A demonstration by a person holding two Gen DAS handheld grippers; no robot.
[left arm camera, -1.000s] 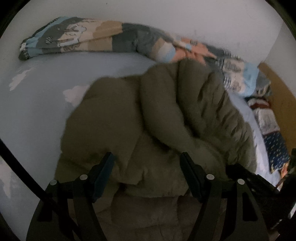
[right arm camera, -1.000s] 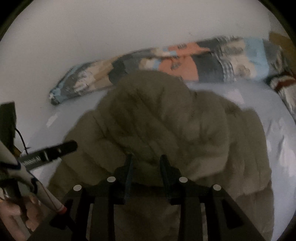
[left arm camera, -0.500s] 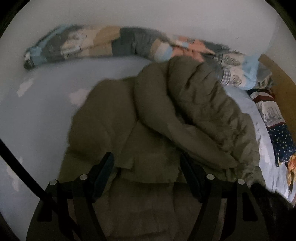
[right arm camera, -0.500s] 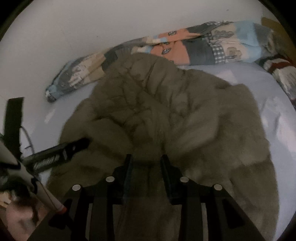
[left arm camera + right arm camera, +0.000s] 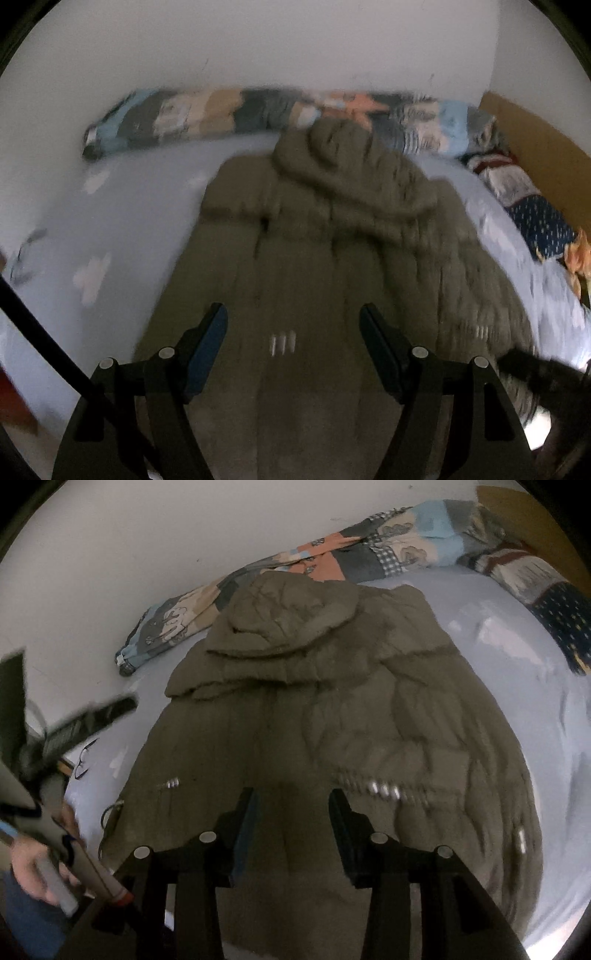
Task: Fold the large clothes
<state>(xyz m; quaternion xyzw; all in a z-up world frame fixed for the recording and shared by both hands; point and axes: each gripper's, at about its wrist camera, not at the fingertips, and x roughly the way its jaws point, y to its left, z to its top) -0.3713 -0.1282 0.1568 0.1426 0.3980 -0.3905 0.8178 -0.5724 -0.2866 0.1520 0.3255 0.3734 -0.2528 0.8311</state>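
Observation:
An olive puffer jacket [image 5: 314, 258] lies lengthwise on the pale blue bed sheet [image 5: 129, 206], its hood [image 5: 288, 609] at the far end by the wall. My left gripper [image 5: 291, 321] hovers open over the jacket's near part, nothing between its fingers. In the right wrist view the jacket [image 5: 332, 720] fills the middle. My right gripper [image 5: 293, 801] is over the lower hem; its jaws are opening and no fabric is pinched between them. A hand [image 5: 37, 871] holding the left gripper shows at the left edge.
A rolled patchwork quilt [image 5: 240, 114] runs along the white wall behind the jacket. Patterned pillows [image 5: 532, 210] and a wooden headboard [image 5: 535, 144] are at the right. A pair of glasses [image 5: 83, 760] lies on the sheet left of the jacket.
Both grippers have drawn back from the wall. The bunched jacket now lies flatter and longer, hood at the far end. The right jaws stand wider apart.

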